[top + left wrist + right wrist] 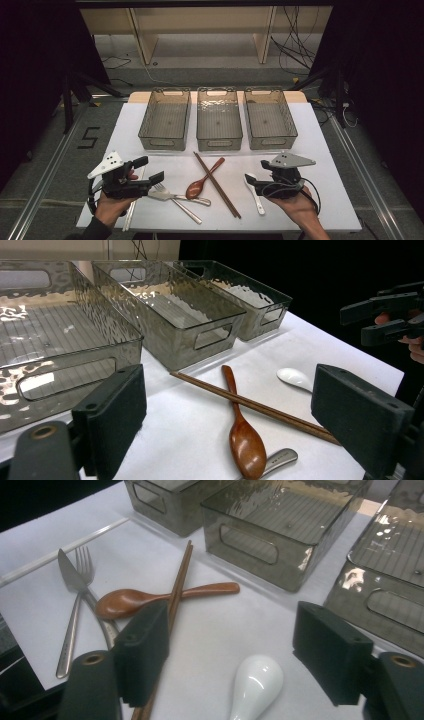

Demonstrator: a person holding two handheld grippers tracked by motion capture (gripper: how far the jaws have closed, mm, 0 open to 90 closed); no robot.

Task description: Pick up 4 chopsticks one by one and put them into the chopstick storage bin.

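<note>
On the white table [310, 200] lie a pair of brown chopsticks [217, 185] crossed over a wooden spoon [202, 182], a white ceramic spoon [255, 192], and a metal fork and knife [175, 197]. My left gripper [148, 169] hovers at the front left, above the fork's tines, open and holding nothing. In the left gripper view its open jaws frame the wooden spoon [245, 440] and chopsticks [260, 407]. My right gripper [256, 176] is at the front right, open over the white spoon [255, 685], which lies on the table between its jaws without touching them.
Three clear grey bins [165, 120] [219, 120] [270, 120] stand side by side at the back of the table, all without contents. A pale thin stick [132, 200] lies near the front left edge. Dark floor and cables surround the table.
</note>
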